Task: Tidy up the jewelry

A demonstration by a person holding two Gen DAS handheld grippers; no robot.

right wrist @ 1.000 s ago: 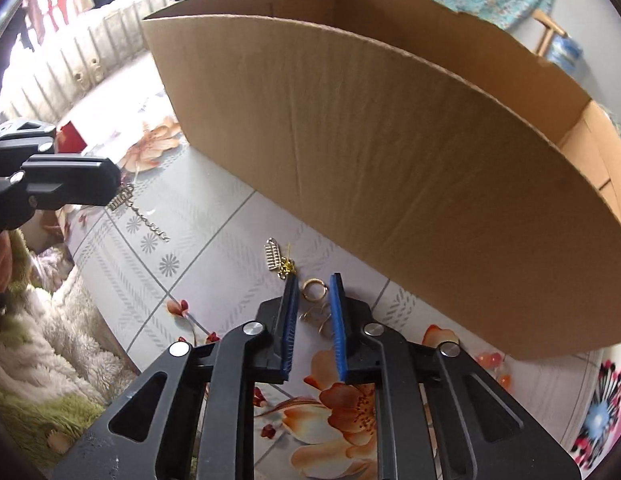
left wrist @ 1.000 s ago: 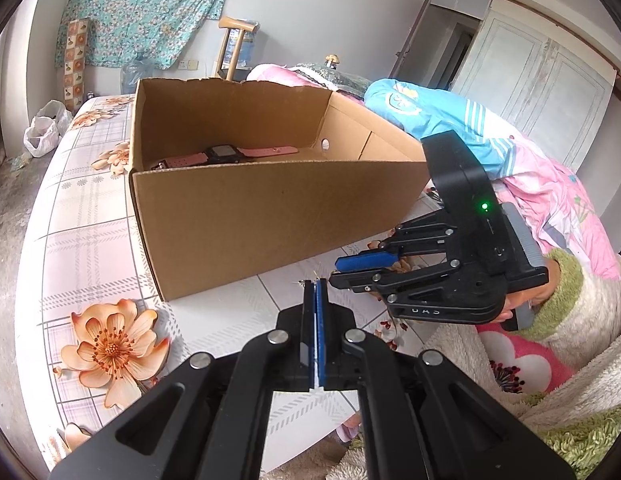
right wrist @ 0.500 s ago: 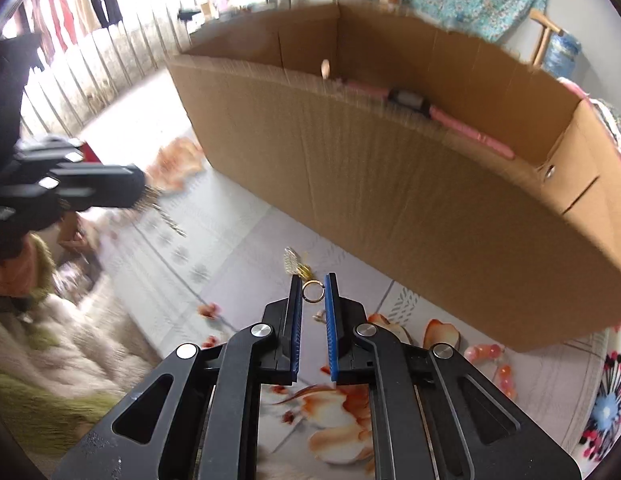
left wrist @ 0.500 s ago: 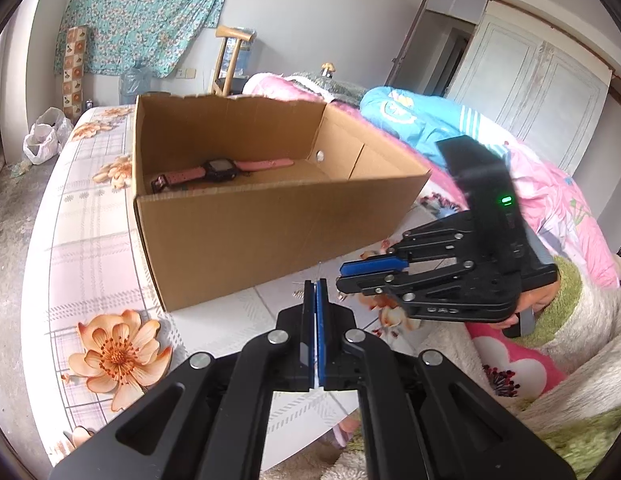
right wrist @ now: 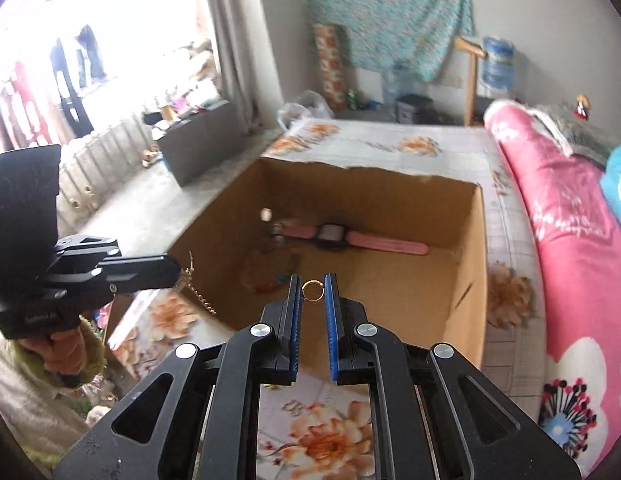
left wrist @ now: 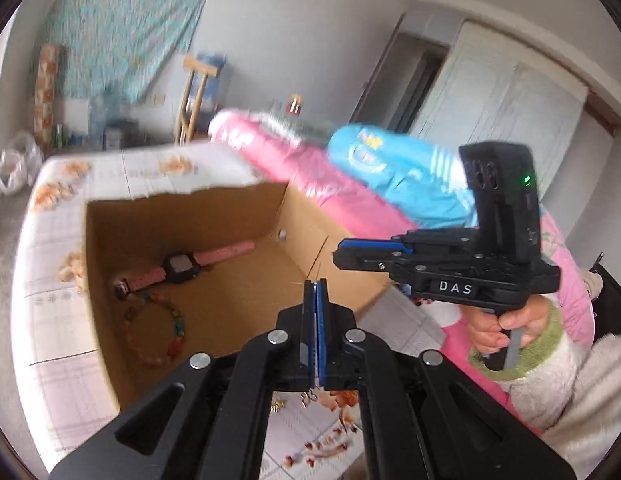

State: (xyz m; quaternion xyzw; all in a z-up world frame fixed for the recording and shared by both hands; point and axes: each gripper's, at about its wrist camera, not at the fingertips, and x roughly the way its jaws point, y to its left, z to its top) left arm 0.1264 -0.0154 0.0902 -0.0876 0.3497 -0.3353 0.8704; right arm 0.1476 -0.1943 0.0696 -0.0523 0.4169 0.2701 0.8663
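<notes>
An open cardboard box [left wrist: 190, 208] [right wrist: 390, 196] stands on the flowered bed sheet. On its floor lie a pink-strapped watch [left wrist: 182, 268] [right wrist: 330, 236] and a beaded bracelet [left wrist: 154, 332] [right wrist: 266, 276]. My right gripper [right wrist: 312, 280] [left wrist: 342, 248] is shut on a small gold ring [right wrist: 311, 291], held above the box's near wall. My left gripper [left wrist: 315, 284] [right wrist: 174, 270] is shut, and a thin gold chain [right wrist: 194, 292] dangles from its tips beside the box's left corner. In the left wrist view the chain is barely visible.
A few small gold pieces [left wrist: 308, 398] lie on the sheet [right wrist: 322, 440] in front of the box. Pink and blue quilts [left wrist: 350, 188] are piled along the right. A person's hands in fluffy sleeves [left wrist: 506, 332] hold both grippers. A window with a radiator [right wrist: 110, 140] is at the left.
Both grippers have risen from sheet level to above the box's near wall, so its inside now shows. The ring came up off the sheet in the right gripper and the chain rose with the left.
</notes>
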